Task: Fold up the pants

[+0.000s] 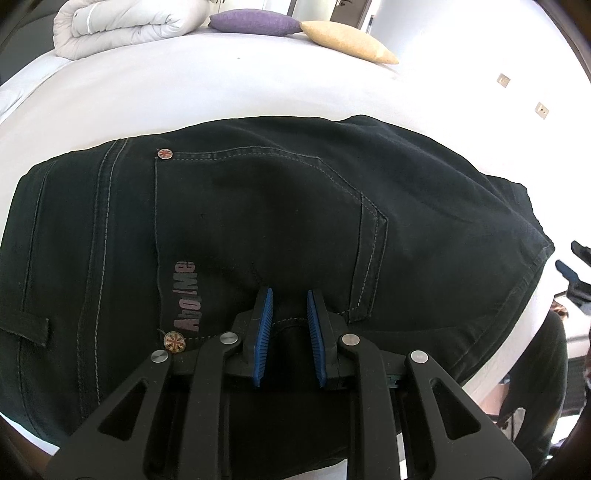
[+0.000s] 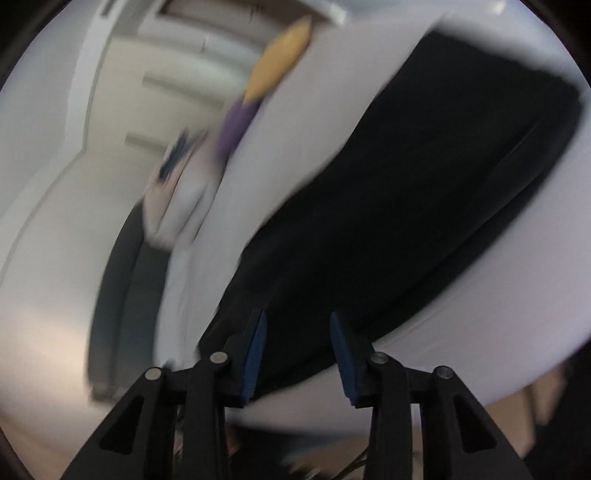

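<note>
Black jeans [image 1: 258,221] lie folded on a white bed [image 1: 184,85], back pocket with two rivets and a printed logo facing up. My left gripper [image 1: 290,295] hovers over the pocket's near part, jaws open a little, nothing between the blue pads. The right gripper's blue fingertip [image 1: 567,271] shows at the right edge, off the jeans. In the blurred right wrist view, the jeans [image 2: 406,203] stretch away on the bed [image 2: 498,295], and my right gripper [image 2: 299,319] is open and empty at their near end.
A rolled white duvet [image 1: 122,26], a purple cushion [image 1: 255,20] and a yellow cushion [image 1: 347,40] lie at the bed's far side. A white wall [image 1: 480,66] stands to the right. The right wrist view is tilted and motion-blurred.
</note>
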Demonstrator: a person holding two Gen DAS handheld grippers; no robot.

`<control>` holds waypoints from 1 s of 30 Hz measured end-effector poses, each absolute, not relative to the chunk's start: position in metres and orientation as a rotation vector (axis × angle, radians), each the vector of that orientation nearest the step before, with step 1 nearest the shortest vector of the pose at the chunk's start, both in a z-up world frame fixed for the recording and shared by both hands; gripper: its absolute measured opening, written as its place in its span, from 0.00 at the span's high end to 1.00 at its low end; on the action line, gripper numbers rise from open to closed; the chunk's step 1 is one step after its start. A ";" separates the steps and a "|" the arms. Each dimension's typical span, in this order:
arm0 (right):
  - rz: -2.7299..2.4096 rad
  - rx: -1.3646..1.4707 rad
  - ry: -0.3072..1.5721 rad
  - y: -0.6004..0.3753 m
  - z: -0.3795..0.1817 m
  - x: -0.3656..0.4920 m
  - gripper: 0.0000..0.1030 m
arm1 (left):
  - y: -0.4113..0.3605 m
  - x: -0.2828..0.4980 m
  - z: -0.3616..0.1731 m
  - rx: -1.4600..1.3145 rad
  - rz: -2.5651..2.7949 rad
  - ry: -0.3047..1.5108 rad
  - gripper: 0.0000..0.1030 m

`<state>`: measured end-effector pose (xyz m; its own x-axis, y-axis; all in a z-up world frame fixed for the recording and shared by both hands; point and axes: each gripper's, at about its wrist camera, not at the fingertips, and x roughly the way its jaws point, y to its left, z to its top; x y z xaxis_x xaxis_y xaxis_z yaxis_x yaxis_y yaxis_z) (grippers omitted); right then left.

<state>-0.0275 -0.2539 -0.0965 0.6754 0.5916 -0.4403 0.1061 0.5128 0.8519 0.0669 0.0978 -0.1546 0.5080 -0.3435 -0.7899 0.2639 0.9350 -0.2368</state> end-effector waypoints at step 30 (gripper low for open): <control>0.506 1.006 1.104 -0.128 -0.170 0.039 0.97 | 0.115 0.056 -0.142 -0.080 -0.405 0.997 0.81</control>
